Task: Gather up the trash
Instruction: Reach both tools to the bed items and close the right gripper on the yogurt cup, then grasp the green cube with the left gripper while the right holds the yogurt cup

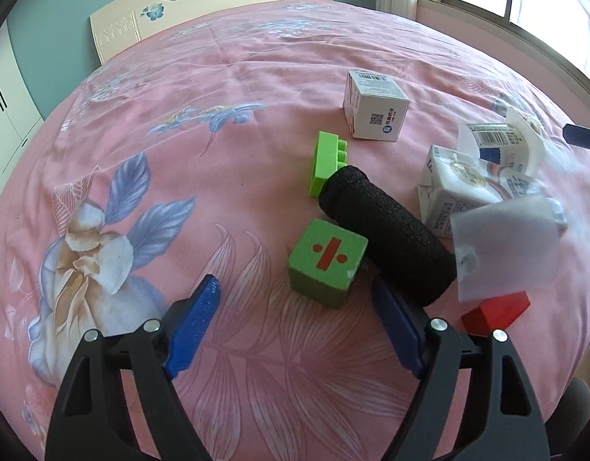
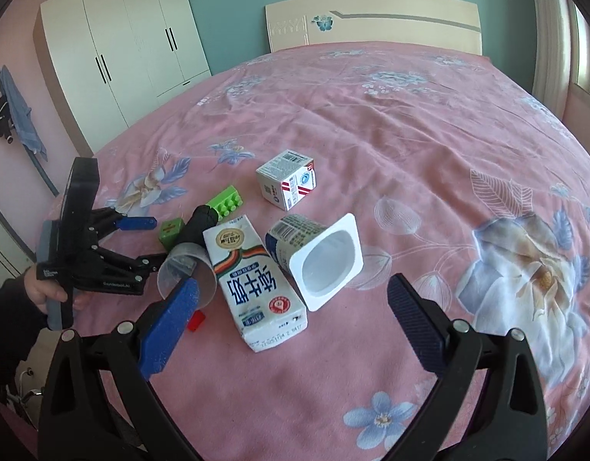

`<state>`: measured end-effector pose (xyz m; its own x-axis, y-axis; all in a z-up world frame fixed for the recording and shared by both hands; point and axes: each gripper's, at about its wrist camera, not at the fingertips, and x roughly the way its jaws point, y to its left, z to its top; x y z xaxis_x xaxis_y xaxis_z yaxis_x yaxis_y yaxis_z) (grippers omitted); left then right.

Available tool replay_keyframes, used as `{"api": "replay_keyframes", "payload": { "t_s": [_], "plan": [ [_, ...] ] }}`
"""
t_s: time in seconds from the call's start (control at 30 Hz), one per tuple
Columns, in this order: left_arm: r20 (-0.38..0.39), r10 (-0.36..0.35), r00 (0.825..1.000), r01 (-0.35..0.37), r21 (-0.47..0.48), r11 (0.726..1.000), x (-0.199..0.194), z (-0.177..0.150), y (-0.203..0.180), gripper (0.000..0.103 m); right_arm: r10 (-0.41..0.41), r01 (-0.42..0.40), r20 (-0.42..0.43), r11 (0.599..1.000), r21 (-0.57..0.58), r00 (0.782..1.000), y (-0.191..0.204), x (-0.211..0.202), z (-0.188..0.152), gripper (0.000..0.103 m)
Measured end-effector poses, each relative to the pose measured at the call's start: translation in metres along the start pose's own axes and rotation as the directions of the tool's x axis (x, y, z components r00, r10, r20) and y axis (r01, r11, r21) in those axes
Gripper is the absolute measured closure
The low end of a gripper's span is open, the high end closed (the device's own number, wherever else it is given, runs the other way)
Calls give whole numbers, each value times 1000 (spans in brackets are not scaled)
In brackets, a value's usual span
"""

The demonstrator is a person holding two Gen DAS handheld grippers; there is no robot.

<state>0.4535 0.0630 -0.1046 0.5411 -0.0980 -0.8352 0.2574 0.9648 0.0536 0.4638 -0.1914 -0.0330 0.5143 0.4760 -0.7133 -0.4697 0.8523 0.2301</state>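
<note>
The left gripper (image 1: 295, 307) stands released, nothing between its blue pads, pointing down at the pink floral bed (image 1: 179, 153). Just ahead of its fingertips sits a green cube (image 1: 325, 263) with a red division sign, and touching that cube's far side lies a black foam cylinder (image 1: 387, 234), its long axis running diagonally from the right pad up toward a green building brick (image 1: 327, 163). These look like toys rather than trash.

The right gripper (image 2: 291, 303) is also spread wide and empty. Directly between and just beyond its pads lies a milk carton (image 2: 252, 280), flat on its side, long axis pointing away from the gripper and slightly left. Touching the carton's right side is a tipped yogurt cup (image 2: 318, 253), its white open mouth facing the gripper. A clear plastic cup (image 2: 183, 269) lies on the carton's left, near the left gripper's far finger. A small white box (image 2: 287, 178) stands farther back, apart from the pile, and a red block (image 2: 197, 320) peeks out beside the clear cup.

The right gripper seems nearer the carton and yogurt cup; the carton is printed white, creased, probably empty and light.
</note>
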Motion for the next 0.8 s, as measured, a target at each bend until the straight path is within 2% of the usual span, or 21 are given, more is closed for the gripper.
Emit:
{"api": "replay_keyframes", "payload": {
  "t_s": [0.2, 0.3, 0.4, 0.6, 0.67, 0.73, 0.8],
  "plan": [
    [14, -32, 999, 32, 3, 999, 8, 6, 1, 25, 73, -67, -84, 995, 74, 994, -4, 36, 13, 8],
    [14, -44, 999, 44, 8, 999, 12, 10, 1, 28, 123, -107, -105, 983, 148, 987, -12, 51, 16, 23],
    [15, -60, 998, 60, 14, 998, 13, 13, -1, 33, 157, -129, -117, 967, 221, 981, -19, 64, 19, 28],
    [15, -90, 996, 89, 24, 996, 18, 19, -3, 43, 218, -170, -118, 931, 323, 969, -26, 77, 23, 49],
    [11, -105, 994, 105, 23, 994, 19, 20, -4, 49, 220, -168, -118, 924, 343, 968, -27, 80, 24, 55],
    [11, -120, 993, 120, 30, 992, 18, 19, -7, 60, 230, -175, -116, 916, 362, 966, -29, 83, 24, 63],
    [8, -125, 992, 125, 35, 992, 17, 18, -9, 64, 232, -175, -115, 912, 370, 966, -32, 85, 25, 67]
  ]
}}
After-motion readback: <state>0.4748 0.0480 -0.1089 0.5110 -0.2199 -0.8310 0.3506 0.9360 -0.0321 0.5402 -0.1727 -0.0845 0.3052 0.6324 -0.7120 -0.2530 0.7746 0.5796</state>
